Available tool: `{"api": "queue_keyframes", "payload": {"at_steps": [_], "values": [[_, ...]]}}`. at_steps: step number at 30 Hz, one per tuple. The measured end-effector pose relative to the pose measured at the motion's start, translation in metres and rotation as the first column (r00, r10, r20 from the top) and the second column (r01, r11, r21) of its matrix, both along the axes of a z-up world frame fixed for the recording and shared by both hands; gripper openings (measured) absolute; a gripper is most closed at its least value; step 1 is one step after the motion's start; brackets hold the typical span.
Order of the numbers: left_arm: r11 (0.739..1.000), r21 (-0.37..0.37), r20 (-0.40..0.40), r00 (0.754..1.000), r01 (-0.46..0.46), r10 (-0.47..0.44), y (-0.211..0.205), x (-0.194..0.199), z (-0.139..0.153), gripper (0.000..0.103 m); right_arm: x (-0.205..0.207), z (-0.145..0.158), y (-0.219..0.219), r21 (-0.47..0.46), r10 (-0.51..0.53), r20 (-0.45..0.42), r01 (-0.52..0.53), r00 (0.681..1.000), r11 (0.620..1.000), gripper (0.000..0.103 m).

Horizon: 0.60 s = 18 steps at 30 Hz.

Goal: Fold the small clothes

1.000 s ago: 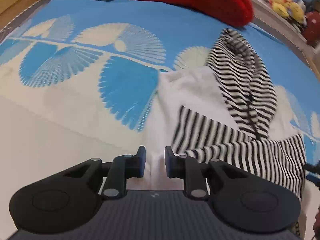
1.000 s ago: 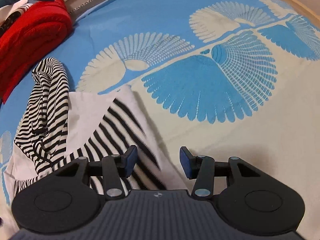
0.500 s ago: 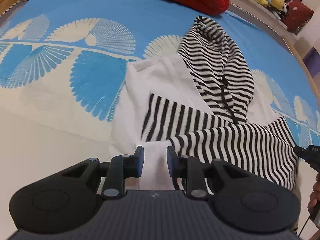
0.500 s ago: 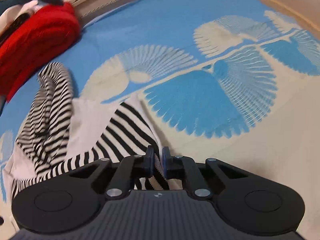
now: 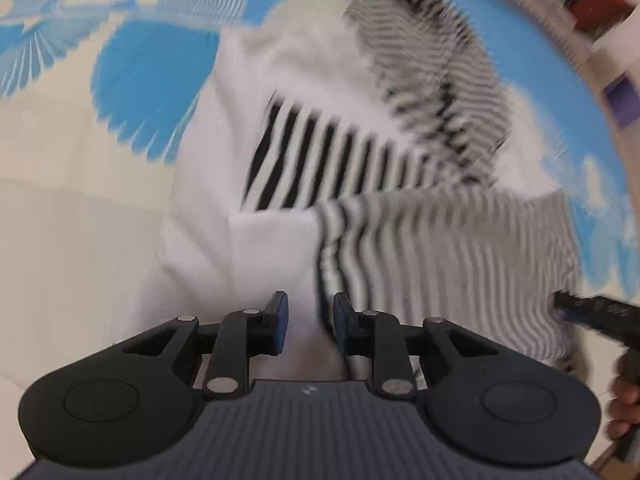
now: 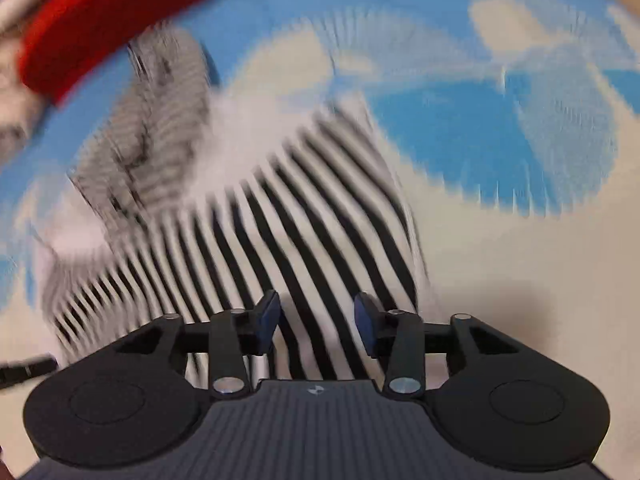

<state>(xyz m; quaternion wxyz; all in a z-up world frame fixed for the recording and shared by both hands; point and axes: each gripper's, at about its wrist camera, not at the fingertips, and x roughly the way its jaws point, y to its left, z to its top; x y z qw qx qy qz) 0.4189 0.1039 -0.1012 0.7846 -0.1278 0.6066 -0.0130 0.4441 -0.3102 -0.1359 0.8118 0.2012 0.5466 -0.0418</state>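
The small hooded garment (image 5: 280, 152), white with black-and-white striped sleeves and hood, lies partly folded on the blue-and-cream patterned bedspread (image 5: 80, 168), toward its far side, the hood (image 5: 432, 52) pointing at the far edge where a red bundle (image 6: 100, 16) sits; both views are smeared by motion, so fine creases cannot be read. The left gripper (image 5: 307, 320) hovers over the garment's white near hem, its blue pads parted with cloth showing between them but not pinched; the right gripper (image 6: 316, 320) is spread wider over the folded striped sleeve (image 6: 312, 216), holding nothing. The sleeves look laid across the body, so the fold seems partway done. The risk from here, as I judge it: a fast pinch could catch only the top layer, dragging the sleeve off the body and undoing the fold; uneven pulls by the two tools could skew the hem; soft bedding might be nipped along with the cloth.
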Motion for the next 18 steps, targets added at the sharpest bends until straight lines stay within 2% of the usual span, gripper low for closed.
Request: {"api": "queue_keyframes", "payload": {"at_steps": [3, 5, 7, 9, 11, 15, 18], "values": [[1.000, -0.005, 0.011, 1.000, -0.009, 0.009, 0.001, -0.001, 0.007, 0.026, -0.003, 0.014, 0.000, -0.009, -0.008, 0.035, 0.008, 0.999, 1.000, 0.043], [1.000, -0.015, 0.062, 0.998, -0.003, 0.004, -0.002, -0.002, 0.019, 0.031, -0.005, 0.023, 0.005, -0.030, 0.020, 0.073, -0.018, 0.997, 0.999, 0.047], [1.000, -0.007, 0.070, 0.998, 0.008, -0.008, -0.005, -0.001, 0.017, 0.035, -0.005, 0.017, 0.005, 0.005, 0.018, 0.043, -0.018, 0.999, 1.000, 0.050], [0.999, 0.038, 0.020, 1.000, 0.013, -0.014, -0.008, 0.001, 0.001, 0.032, -0.006, 0.005, 0.002, 0.074, -0.021, -0.025, 0.022, 0.999, 0.997, 0.051], [0.998, 0.061, 0.027, 0.999, 0.018, -0.019, -0.010, 0.000, 0.001, 0.032, -0.010, 0.008, 0.004, 0.050, -0.031, -0.030, 0.033, 0.999, 0.998, 0.050], [0.993, 0.115, 0.086, 0.995, 0.032, -0.042, -0.022, -0.003, 0.025, 0.034, -0.013, 0.038, 0.014, -0.001, -0.013, 0.057, 0.013, 0.998, 1.000, 0.050], [0.993, 0.116, 0.119, 0.992, 0.032, -0.046, -0.028, -0.004, 0.038, 0.034, -0.015, 0.059, 0.022, -0.029, 0.006, 0.110, -0.003, 0.994, 1.000, 0.050]]}}
